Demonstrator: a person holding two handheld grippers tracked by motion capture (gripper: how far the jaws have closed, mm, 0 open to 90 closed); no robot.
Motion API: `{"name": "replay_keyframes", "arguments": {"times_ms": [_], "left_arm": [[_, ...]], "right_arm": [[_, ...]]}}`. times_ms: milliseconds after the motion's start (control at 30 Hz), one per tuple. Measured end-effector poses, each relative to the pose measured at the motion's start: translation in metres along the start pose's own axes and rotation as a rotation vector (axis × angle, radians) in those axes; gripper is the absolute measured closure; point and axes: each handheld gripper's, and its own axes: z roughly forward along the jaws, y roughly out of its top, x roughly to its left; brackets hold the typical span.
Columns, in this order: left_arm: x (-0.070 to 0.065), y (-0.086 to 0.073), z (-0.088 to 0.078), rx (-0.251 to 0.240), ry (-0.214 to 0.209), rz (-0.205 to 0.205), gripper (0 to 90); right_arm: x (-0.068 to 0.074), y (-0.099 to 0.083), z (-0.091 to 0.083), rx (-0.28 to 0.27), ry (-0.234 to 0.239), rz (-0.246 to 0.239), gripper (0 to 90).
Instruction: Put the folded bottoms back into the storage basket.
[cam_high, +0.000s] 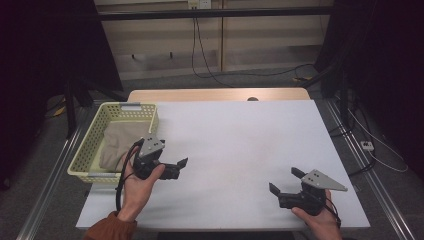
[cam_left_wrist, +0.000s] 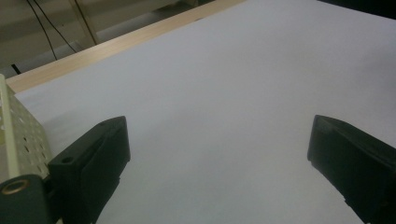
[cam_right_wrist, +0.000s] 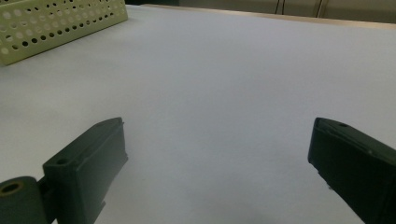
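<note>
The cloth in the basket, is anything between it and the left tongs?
Only the basket's own wall. The beige cloth lies inside the yellow basket, and the left tongs sit open just outside its right side, pointing away over the bare white table. They would likely need to lift over the rim.

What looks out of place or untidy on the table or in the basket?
Nothing stands out. The beige cloth lies loosely bunched inside the yellow basket at the table's left edge. Both the left gripper and the right gripper are open above bare tabletop.
</note>
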Motion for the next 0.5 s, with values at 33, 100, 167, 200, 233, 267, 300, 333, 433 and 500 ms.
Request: {"name": "replay_keyframes", "arguments": {"times_ms": [33, 100, 167, 200, 233, 267, 300, 333, 433, 500], "left_arm": [[-0.001, -0.003, 0.002, -0.009, 0.000, -0.012, 6.2], [-0.002, -0.008, 0.005, -0.011, -0.018, -0.039, 6.6], [-0.004, -0.012, 0.008, 0.002, -0.017, -0.033, 6.6], [-0.003, -0.015, 0.010, 0.003, -0.037, -0.052, 6.4], [-0.003, -0.017, 0.010, 0.003, -0.050, -0.066, 6.3], [-0.002, -0.020, 0.010, 0.006, -0.037, -0.059, 6.3], [-0.002, -0.023, 0.011, 0.006, -0.020, -0.057, 6.3], [-0.002, -0.026, 0.012, 0.007, -0.011, -0.056, 6.3], [0.000, -0.035, 0.016, 0.002, -0.013, -0.065, 6.3], [-0.001, -0.039, 0.019, 0.000, 0.017, -0.058, 6.4]], "right_arm": [[0.000, 0.000, 0.000, 0.000, 0.000, 0.000, 4.0], [0.000, 0.000, 0.000, 0.001, -0.001, -0.001, 4.0], [0.000, 0.000, 0.000, 0.000, -0.001, -0.002, 4.0], [0.000, 0.000, 0.000, 0.000, -0.001, -0.002, 4.0], [0.000, 0.000, 0.000, 0.001, -0.001, -0.003, 4.0], [0.000, 0.000, 0.000, 0.001, -0.001, -0.004, 4.0], [0.000, 0.000, 0.000, 0.001, -0.001, -0.004, 4.0], [0.000, 0.000, 0.000, 0.003, -0.002, -0.004, 4.0], [0.000, -0.001, 0.000, 0.003, 0.000, -0.003, 4.0], [0.000, -0.001, 0.000, 0.007, 0.000, 0.000, 4.0]]}}
